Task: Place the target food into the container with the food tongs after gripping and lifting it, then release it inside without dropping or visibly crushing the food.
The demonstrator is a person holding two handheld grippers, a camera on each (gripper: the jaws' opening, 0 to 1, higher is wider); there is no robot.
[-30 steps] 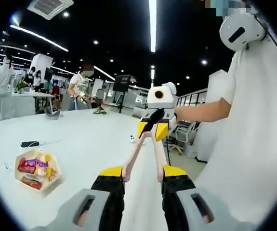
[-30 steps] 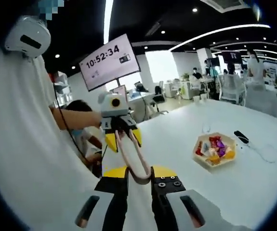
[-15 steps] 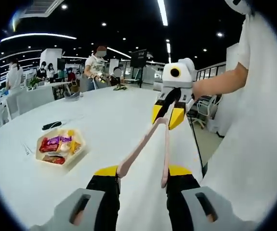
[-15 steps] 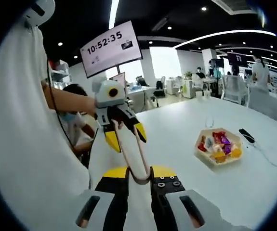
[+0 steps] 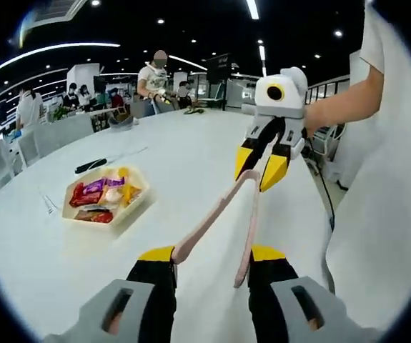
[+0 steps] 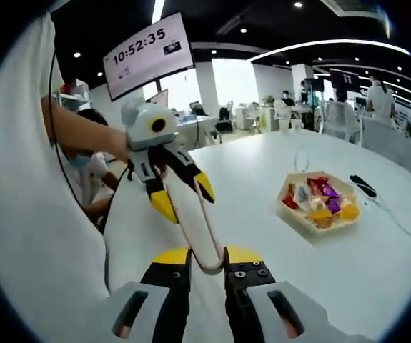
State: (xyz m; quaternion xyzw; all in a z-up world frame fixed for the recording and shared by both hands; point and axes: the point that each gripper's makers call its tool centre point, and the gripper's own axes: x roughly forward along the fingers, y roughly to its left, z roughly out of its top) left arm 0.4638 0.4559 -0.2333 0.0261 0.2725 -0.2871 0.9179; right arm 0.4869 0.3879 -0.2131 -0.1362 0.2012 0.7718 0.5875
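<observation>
Both grippers are holding the pink food tongs (image 5: 223, 214) in the air above the white table (image 5: 169, 164), one at each end. Left gripper (image 5: 212, 256) is sitting clamped on the tongs' two free arm tips, jaws pinching from outside with a gap remaining between the arms. From there the tongs' long axis is running forward and up-right, away from the left claw, arms converging toward the far end, where the right gripper (image 5: 264, 163) is coming in from the right with its yellow-tipped jaws around that end. In the right gripper view the same picture is showing mirrored: right gripper (image 6: 206, 257) is gripping the closed U-bend of the tongs (image 6: 194, 221) between its jaws, and the arms are pointing forward and up-left toward the left gripper (image 6: 180, 194). Food tray (image 5: 105, 200), hexagonal and full of coloured wrapped snacks, is lying on the table well to the left of the left claw; tray (image 6: 318, 202) is lying to the right of the right claw. Tongs and tray are well apart.
</observation>
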